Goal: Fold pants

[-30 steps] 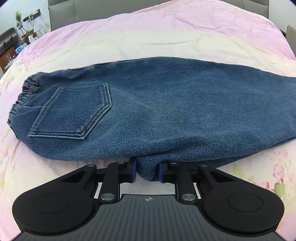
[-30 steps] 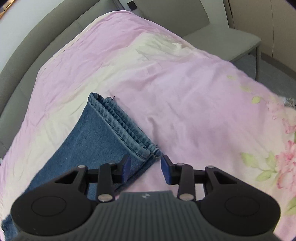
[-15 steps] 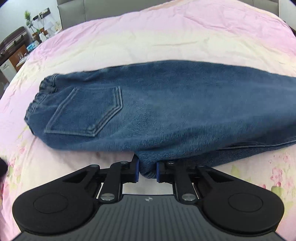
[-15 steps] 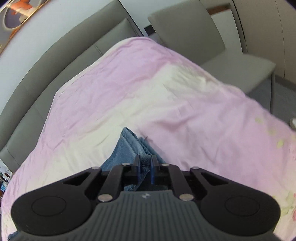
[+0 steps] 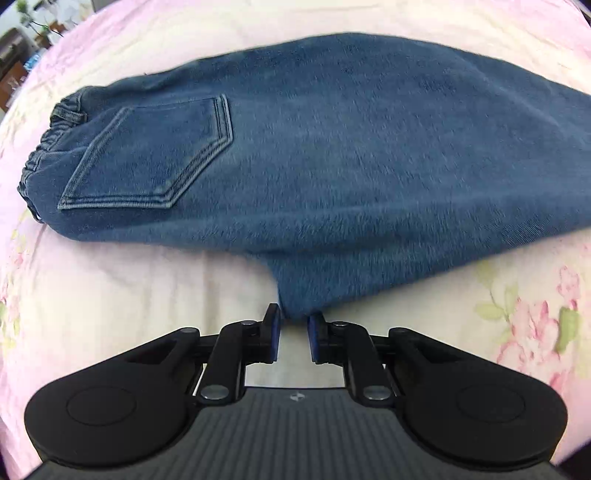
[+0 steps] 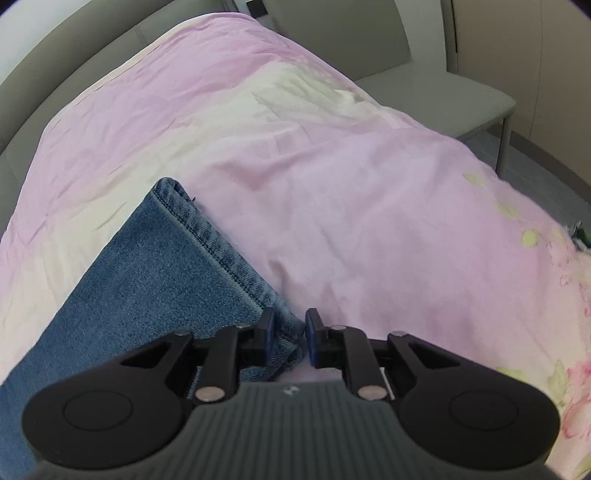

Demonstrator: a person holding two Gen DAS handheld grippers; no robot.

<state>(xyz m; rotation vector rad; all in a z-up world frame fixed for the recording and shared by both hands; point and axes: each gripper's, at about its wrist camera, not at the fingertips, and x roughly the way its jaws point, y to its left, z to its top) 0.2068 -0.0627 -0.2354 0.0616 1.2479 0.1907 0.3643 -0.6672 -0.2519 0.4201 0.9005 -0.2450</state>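
Both grippers have let go since half a second ago: the left gripper [image 5: 293,334], then pinched on the crotch fold of the jeans [image 5: 332,155], now has its jaws parted with the denim tip just at their ends and bare sheet showing between them, and the right gripper [image 6: 288,338], then clamped on the leg hem [image 6: 207,243], now stands apart with the hem corner lying loose between its blue pads. Neither holds anything. No readable writing shows; each gripper body bears only a small pale mark, too small to make out. The jeans lie folded lengthwise across the bed [image 5: 110,295], on its pink and cream floral sheet. Only the left view shows the waistband [image 5: 40,147] at the far left of the jeans and the back pocket [image 5: 147,155] just beside it, plus shelves and a plant [image 5: 33,18] beyond the bed's upper left corner. Only the right view shows the stitched hem end, the grey headboard [image 6: 74,51] behind the bed, and a grey chair [image 6: 424,74] just beside its right edge.
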